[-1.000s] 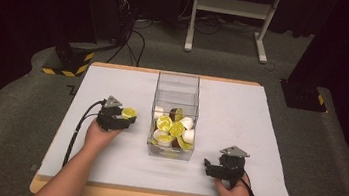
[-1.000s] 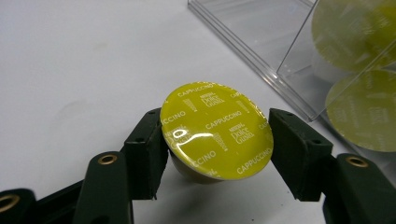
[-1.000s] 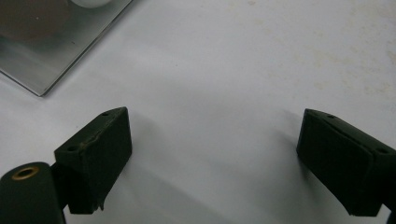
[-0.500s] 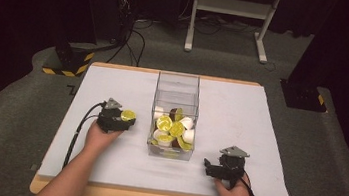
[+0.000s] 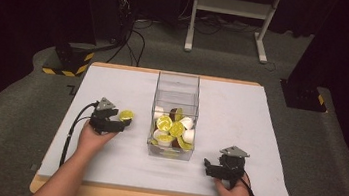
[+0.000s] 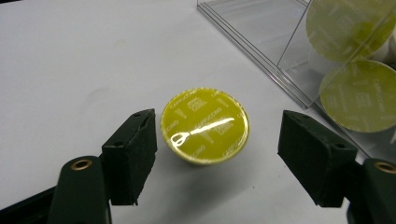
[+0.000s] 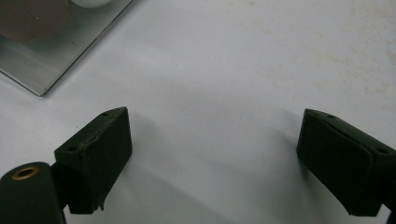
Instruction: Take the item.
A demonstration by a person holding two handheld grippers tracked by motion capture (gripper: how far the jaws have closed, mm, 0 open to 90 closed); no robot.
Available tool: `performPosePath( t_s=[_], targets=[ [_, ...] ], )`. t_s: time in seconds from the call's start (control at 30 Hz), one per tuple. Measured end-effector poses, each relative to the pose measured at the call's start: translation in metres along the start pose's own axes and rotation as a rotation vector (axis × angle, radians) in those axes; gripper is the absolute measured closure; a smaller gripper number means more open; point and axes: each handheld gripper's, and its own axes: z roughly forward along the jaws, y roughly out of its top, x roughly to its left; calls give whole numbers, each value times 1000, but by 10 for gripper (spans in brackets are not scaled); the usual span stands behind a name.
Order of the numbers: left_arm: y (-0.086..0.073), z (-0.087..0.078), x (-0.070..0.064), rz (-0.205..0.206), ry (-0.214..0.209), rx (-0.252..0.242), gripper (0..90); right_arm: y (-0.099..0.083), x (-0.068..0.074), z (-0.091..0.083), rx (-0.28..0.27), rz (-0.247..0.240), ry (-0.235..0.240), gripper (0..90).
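A yellow-lidded coffee capsule (image 6: 205,125) sits on the white table, left of the clear box (image 5: 177,91). My left gripper (image 6: 215,156) is open around it, jaws on either side with gaps, not touching. In the high view the capsule (image 5: 126,115) lies at the tip of the left gripper (image 5: 122,121). Lower right of the box my right gripper (image 5: 208,165) rests low over bare table, open (image 7: 212,163) with nothing between its jaws. The box holds several yellow, white and brown capsules (image 5: 171,128).
The white table mat (image 5: 240,116) stretches wide on both sides of the box. The box corner (image 7: 44,70) lies up and left of the right jaws. Black equipment and a white stand (image 5: 230,14) stand beyond the table's far edge.
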Motion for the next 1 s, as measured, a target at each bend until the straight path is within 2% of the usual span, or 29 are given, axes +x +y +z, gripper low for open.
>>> performPosePath(
  t_s=[0.3, 0.4, 0.67, 0.73, 0.87, 1.0],
  targets=[
    [-22, -26, 7, 12, -7, 33, 300, 0, 0, 0, 0, 0, 0, 103],
    [-34, -39, 6, 35, -10, 49, 299, 0, 0, 0, -1, -2, 0, 103],
    [-60, -63, 13, 76, 29, 103, 298, 0, 0, 0, 0, 0, 0, 103],
    [-63, -68, 14, 73, 23, 93, 298, 0, 0, 0, 0, 0, 0, 103],
    [-65, -69, 15, 70, 16, 80, 295, 0, 0, 0, 0, 0, 0, 103],
    [-67, -68, 12, 89, 33, 76, 296, 0, 0, 0, -1, -3, 0, 103]
  ],
)
